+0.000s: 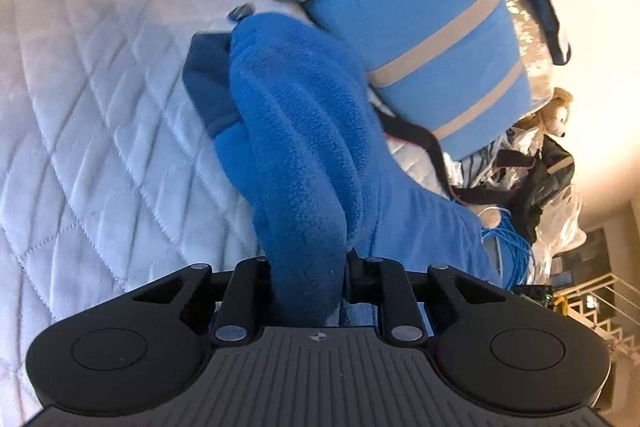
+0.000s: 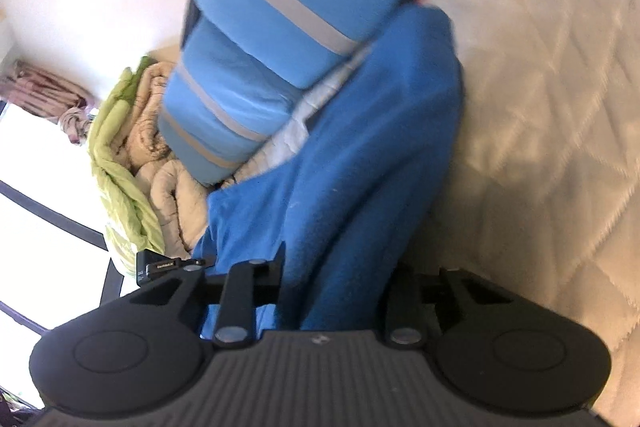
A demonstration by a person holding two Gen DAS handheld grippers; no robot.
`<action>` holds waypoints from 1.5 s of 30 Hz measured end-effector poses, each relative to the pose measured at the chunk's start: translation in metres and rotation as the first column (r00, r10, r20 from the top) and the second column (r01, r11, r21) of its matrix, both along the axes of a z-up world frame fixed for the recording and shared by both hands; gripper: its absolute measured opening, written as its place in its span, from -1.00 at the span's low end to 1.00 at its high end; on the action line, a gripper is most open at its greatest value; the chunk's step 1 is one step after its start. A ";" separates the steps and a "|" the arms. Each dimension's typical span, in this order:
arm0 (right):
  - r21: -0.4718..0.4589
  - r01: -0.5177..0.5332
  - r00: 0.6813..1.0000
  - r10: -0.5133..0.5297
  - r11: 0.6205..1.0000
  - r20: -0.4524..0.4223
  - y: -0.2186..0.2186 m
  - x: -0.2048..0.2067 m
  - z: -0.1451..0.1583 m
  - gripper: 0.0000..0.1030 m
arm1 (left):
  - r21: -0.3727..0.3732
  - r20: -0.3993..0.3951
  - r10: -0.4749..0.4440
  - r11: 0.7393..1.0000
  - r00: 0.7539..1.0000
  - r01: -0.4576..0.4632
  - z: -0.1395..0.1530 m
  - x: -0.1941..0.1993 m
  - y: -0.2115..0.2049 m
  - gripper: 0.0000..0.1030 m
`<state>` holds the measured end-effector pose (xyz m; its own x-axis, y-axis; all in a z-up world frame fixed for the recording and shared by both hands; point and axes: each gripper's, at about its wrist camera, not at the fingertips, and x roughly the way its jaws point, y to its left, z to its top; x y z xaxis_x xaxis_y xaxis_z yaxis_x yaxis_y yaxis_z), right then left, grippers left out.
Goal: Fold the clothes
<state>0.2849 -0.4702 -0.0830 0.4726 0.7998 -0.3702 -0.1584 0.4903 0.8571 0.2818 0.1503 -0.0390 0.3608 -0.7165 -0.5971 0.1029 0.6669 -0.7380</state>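
Left gripper [image 1: 308,267]: jaws closed on a bunched fold of the blue fleece garment [image 1: 296,147]; the cloth rises from between them.
Right gripper [image 2: 336,275]: jaws clamped on another part of the blue fleece garment [image 2: 360,147].
Garment position: draped over the white quilted bedcover [image 1: 88,107], stretching from each gripper toward the far side.
Pillows [image 1: 420,27]: light blue with grey stripes, stacked just beyond the garment.
Blankets [image 2: 136,147]: green and beige, heaped at far left in the right wrist view.
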 end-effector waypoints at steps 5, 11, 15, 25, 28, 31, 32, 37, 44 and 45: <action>-0.022 -0.013 0.996 0.015 1.000 0.083 0.013 -0.005 0.045 -0.42 | 0.021 0.066 -0.002 1.000 0.998 0.001 0.045 -0.009 0.012 -0.64; -0.020 -0.047 0.986 0.049 0.999 0.162 0.046 -0.005 0.088 -0.43 | 0.061 0.143 0.027 0.997 0.989 -0.036 0.100 -0.025 0.052 -0.64; -0.007 -0.080 0.978 0.080 0.997 0.192 0.082 0.008 0.105 -0.43 | 0.081 0.164 0.078 0.992 0.983 -0.093 0.121 -0.028 0.089 -0.64; 0.028 -0.192 0.957 0.181 0.981 0.227 0.206 0.063 0.116 -0.43 | 0.138 0.206 0.224 0.957 0.953 -0.255 0.158 -0.001 0.196 -0.64; 0.040 -0.226 0.948 0.211 0.973 0.238 0.249 0.085 0.113 -0.43 | 0.193 0.217 0.245 0.938 0.945 -0.287 0.162 0.017 0.226 -0.63; -0.031 -0.225 0.947 0.226 0.974 0.228 0.291 0.108 0.104 -0.24 | 0.282 0.204 0.258 0.908 0.944 -0.309 0.154 0.041 0.252 -0.25; -0.070 -0.214 0.953 0.224 0.974 0.206 0.305 0.117 0.099 0.12 | 0.320 0.157 0.291 0.889 0.944 -0.327 0.140 0.048 0.262 -0.02; -0.216 -0.111 0.991 0.125 0.970 0.052 0.326 0.145 0.059 0.82 | 0.465 0.066 0.444 0.778 0.894 -0.421 0.092 0.059 0.300 0.08; -0.286 -0.096 0.991 0.118 0.953 0.059 0.326 0.134 0.055 1.00 | 0.535 0.143 0.462 0.708 0.875 -0.461 0.094 0.045 0.297 0.50; -0.281 -0.094 0.992 0.114 0.955 0.058 0.323 0.132 0.057 1.00 | 0.540 0.157 0.455 0.704 0.877 -0.462 0.097 0.041 0.294 0.51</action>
<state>0.4168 -0.1474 -0.0263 0.4261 0.7164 -0.5524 -0.2778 0.6847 0.6738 0.3223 0.4445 0.0583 0.5666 -0.0145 -0.8238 -0.3171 0.9190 -0.2343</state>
